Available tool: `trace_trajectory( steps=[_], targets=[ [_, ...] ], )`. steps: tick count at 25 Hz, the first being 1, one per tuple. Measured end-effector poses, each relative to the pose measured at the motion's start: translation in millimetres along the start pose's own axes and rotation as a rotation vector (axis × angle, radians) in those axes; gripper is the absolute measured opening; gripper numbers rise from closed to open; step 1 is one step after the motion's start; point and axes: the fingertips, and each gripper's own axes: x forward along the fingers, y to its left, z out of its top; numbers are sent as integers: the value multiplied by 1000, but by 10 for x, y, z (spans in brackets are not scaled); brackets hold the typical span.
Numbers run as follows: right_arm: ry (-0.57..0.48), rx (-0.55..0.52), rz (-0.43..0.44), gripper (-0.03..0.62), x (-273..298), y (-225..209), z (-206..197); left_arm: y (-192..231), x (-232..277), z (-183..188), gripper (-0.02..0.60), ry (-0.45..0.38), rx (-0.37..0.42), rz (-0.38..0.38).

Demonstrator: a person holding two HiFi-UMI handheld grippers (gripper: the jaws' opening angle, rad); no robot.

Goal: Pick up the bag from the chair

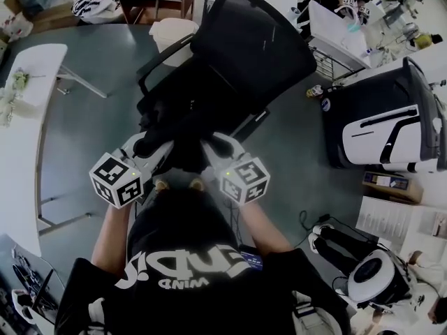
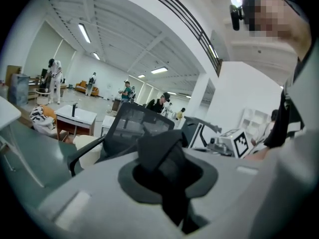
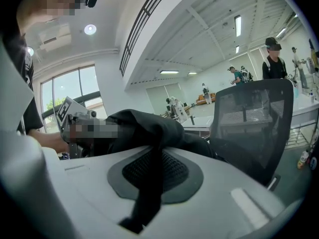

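My left hand-held gripper [image 1: 145, 145] and right hand-held gripper [image 1: 213, 146] are each clamped on a fold of the black bag [image 1: 178, 155], held between them at frame centre, by the chair [image 1: 251, 54] front edge. Risks: either thin fabric pinch could slip; the sagging bag could snag the seat.

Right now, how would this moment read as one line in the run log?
left gripper: shut on bag | right gripper: shut on bag | bag: black, held by both | chair: behind bag

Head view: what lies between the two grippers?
The bag, gripped by the left gripper and the right gripper; the head view shows it.
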Motion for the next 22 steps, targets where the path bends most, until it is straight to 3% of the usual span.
trace_trajectory(
  steps=[10,16,22],
  targets=[
    [-38,16,-30,28,-198,660,-230,-341,-664,-308,63,-8,-56,-46],
    [-101,13,-59,26,-396,1379,-323,-615,-1333,-369,61,-43,-41,-101],
    [-133,35,-94,25,-644,2133,-638,-921,-2003,-603,61,-27,8,-158]
  ],
)
